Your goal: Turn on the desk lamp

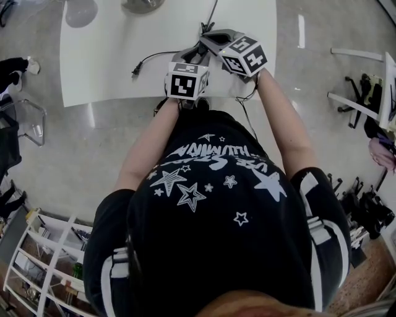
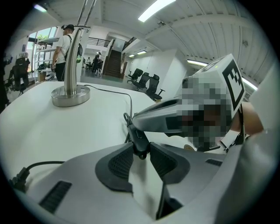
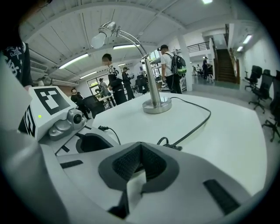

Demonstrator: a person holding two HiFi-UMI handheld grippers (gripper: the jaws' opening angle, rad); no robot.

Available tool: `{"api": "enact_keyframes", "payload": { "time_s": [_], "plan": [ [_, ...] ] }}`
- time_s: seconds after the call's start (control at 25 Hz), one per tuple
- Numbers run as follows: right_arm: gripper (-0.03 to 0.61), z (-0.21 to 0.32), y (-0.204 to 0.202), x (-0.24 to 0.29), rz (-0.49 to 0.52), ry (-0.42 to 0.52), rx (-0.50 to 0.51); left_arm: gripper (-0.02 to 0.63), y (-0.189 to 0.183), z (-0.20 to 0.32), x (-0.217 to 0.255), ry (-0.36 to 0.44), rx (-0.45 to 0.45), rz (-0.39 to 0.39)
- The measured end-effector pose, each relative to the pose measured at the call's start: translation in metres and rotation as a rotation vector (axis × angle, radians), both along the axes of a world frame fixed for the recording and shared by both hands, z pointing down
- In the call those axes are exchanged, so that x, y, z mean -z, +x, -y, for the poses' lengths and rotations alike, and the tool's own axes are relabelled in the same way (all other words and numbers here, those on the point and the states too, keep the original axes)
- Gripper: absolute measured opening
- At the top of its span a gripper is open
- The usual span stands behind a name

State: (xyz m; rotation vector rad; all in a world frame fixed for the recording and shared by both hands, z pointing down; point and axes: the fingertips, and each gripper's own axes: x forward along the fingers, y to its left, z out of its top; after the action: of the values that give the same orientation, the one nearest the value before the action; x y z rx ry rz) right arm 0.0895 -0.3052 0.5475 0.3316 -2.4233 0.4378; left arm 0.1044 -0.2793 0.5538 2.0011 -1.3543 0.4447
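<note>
The desk lamp (image 2: 71,65) is polished, mirror-bright metal. The table (image 3: 227,131) is smooth, faintly glossy white. The left gripper (image 2: 141,148) and right gripper (image 3: 140,151) have matt grey plastic shells (pads (image 2: 118,163) dark, finely ribbed); the cord switch (image 2: 139,140) is black plastic.

Bright overhead strip lights (image 2: 155,8), floor (image 1: 301,31) glare, fisheye warp, dark edges
</note>
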Motion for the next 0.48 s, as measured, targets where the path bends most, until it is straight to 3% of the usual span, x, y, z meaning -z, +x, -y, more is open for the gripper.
{"api": "enact_keyframes", "payload": {
  "time_s": [0.48],
  "plan": [
    [0.005, -0.0066, -0.0018, 0.0008, -0.020, -0.013, 0.033, 0.137, -0.0012, -0.0033, -0.0009, -0.010, -0.015, -0.009]
  ]
}}
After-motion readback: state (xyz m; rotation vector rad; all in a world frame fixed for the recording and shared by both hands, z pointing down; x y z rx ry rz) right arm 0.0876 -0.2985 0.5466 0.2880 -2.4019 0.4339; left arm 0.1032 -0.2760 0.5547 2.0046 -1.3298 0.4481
